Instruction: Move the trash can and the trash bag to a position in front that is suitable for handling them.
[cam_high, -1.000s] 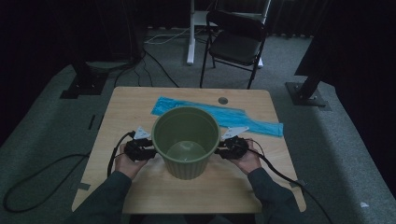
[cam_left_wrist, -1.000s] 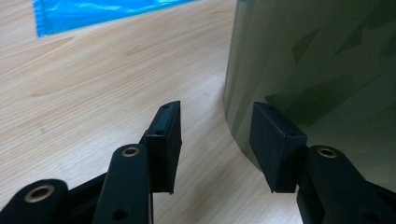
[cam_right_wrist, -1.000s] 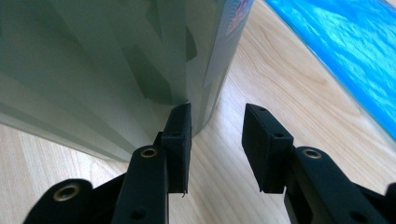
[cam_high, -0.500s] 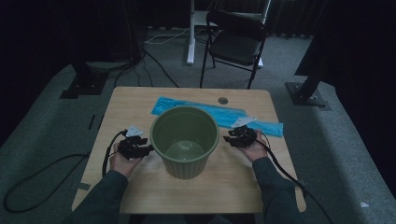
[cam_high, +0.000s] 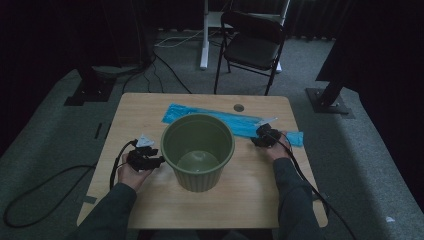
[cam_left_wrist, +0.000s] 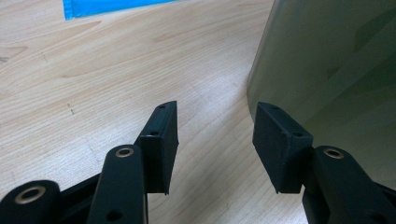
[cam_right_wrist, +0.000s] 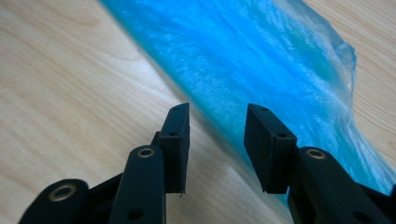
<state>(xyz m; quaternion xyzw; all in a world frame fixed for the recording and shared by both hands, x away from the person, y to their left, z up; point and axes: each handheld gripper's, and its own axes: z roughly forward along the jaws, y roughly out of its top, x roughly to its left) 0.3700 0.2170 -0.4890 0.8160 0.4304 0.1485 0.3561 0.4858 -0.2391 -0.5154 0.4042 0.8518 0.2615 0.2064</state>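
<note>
Left claw (cam_high: 150, 161): you held it released, jaws apart with nothing between them, low over the desk (cam_high: 135, 120), just beside the pot's (cam_high: 198, 150) left wall.
Right claw (cam_high: 262, 135): you held it released too, jaws apart and empty, at the near edge of the bag (cam_high: 225, 120).
Pot: it stood upright at the desk's middle, between your two hands, mouth up.
Bag: the blue plastic lay flat behind the pot, stretching toward the desk's right edge; in the right gripper view (cam_right_wrist: 261, 60) it lay just ahead of the jaws.
</note>
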